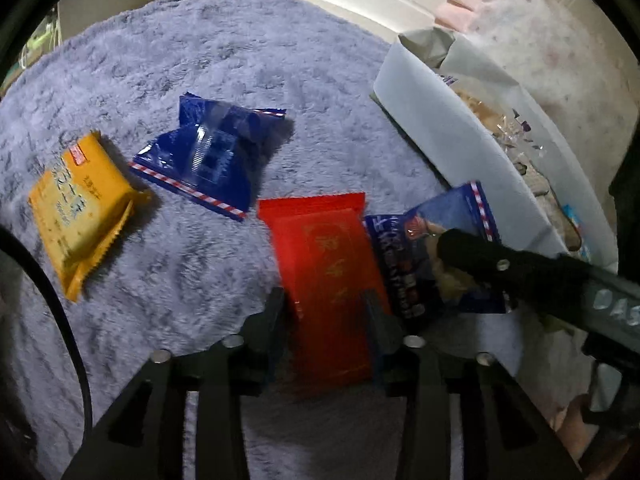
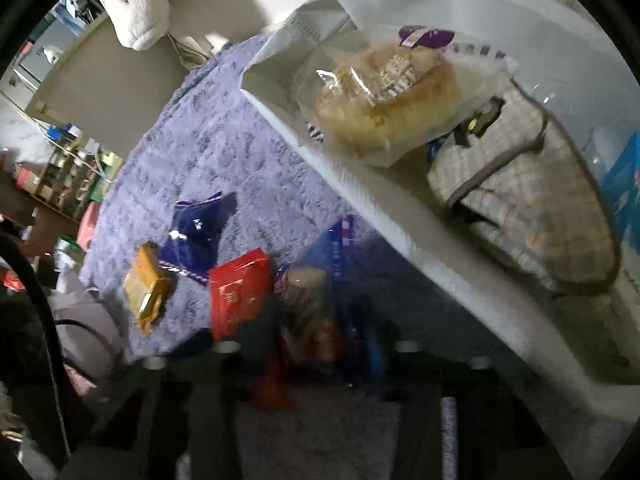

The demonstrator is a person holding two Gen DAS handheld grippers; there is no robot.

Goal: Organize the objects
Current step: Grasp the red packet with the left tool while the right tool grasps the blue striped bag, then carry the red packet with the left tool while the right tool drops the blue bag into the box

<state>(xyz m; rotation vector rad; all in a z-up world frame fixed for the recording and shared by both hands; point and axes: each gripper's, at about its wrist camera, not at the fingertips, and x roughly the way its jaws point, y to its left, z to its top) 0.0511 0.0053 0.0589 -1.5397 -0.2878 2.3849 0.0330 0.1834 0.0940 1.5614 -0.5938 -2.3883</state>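
Note:
Several snack packets lie on a fluffy lavender rug (image 1: 240, 60). A red packet (image 1: 324, 264) (image 2: 240, 288) lies flat between the fingers of my left gripper (image 1: 324, 308), which is open and straddles its near end. To its right is a blue packet with a food picture (image 1: 416, 248) (image 2: 316, 300); my right gripper (image 1: 456, 256) (image 2: 324, 344) is shut on it, though that view is dark and blurred. A dark blue packet (image 1: 212, 160) (image 2: 198, 228) and a yellow packet (image 1: 86, 212) (image 2: 146, 284) lie further left.
A white bin (image 1: 432, 132) (image 2: 360, 200) stands on the right edge of the rug, holding a bagged bread (image 2: 384, 96) and a checked pouch (image 2: 532, 200). A black cable (image 1: 68, 312) curves at the left. A white plush (image 2: 132, 8) and cluttered shelves (image 2: 60, 172) lie beyond the rug.

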